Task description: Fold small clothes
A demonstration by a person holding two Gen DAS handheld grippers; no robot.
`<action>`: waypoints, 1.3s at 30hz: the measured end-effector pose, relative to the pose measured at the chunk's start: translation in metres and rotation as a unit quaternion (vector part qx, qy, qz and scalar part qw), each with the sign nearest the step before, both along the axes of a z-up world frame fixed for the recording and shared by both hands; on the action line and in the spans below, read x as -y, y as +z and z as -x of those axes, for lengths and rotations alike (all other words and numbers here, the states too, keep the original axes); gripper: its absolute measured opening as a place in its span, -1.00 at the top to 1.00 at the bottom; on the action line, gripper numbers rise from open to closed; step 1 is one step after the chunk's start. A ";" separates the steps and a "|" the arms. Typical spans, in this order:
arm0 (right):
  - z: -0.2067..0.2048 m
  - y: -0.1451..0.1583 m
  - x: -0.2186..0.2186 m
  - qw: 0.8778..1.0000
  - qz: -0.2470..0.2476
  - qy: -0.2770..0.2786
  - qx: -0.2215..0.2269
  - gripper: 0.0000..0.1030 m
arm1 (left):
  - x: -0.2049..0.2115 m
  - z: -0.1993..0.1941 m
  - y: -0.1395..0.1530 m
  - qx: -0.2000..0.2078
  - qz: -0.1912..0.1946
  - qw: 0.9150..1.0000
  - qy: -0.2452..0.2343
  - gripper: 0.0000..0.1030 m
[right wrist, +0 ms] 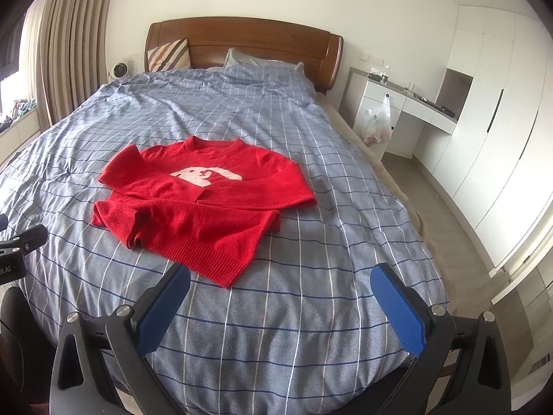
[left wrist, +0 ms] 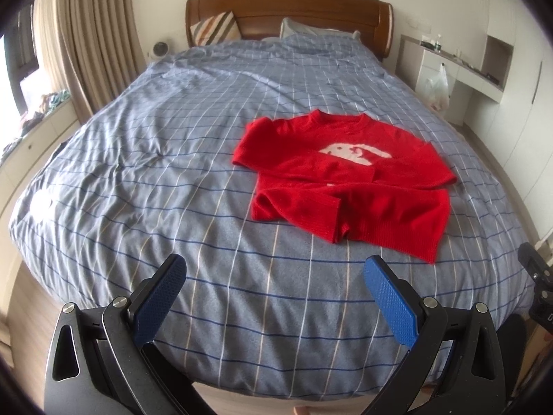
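Note:
A small red sweater [left wrist: 349,186] [right wrist: 197,207] with a white animal figure on the chest lies on the blue checked bed cover [left wrist: 172,159] [right wrist: 311,311]. Both sleeves are folded across its front. My left gripper [left wrist: 276,273] hovers open over the foot of the bed, short of the sweater's hem and to its left. My right gripper [right wrist: 281,283] is open too, just short of the hem's near corner. Neither holds anything. The right gripper's body [left wrist: 537,287] shows at the right edge of the left wrist view, and the left one [right wrist: 17,249] at the left edge of the right wrist view.
A wooden headboard [left wrist: 287,10] with a striped cushion [left wrist: 217,27] and pillow stands at the far end. Curtains [left wrist: 93,34] and a window ledge run along the left. A white desk [right wrist: 401,110] with a hanging plastic bag [right wrist: 376,121] and wardrobes [right wrist: 490,110] line the right.

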State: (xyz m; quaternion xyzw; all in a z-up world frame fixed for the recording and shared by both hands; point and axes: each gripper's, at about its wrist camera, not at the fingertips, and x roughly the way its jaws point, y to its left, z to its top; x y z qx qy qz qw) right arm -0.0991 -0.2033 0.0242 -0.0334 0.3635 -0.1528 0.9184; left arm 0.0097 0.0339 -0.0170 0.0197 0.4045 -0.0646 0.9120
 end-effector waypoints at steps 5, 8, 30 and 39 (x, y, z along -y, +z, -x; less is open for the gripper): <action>-0.001 -0.005 -0.008 1.000 -0.009 0.019 -0.004 -0.99 | -0.001 0.001 -0.010 -0.020 0.015 1.000 -0.015 -0.99; 0.000 -0.008 -0.008 0.999 -0.021 0.029 -0.005 -0.99 | 0.006 0.003 -0.014 -0.030 0.017 0.999 -0.025 -0.99; -0.016 -0.063 0.035 0.986 -0.158 0.054 0.008 -0.99 | -0.012 -0.008 -0.017 -0.039 0.045 0.998 0.013 -0.99; -0.076 -0.144 0.067 0.942 -0.330 0.050 -0.022 -0.74 | -0.023 -0.009 -0.029 -0.050 0.048 0.997 0.032 -0.99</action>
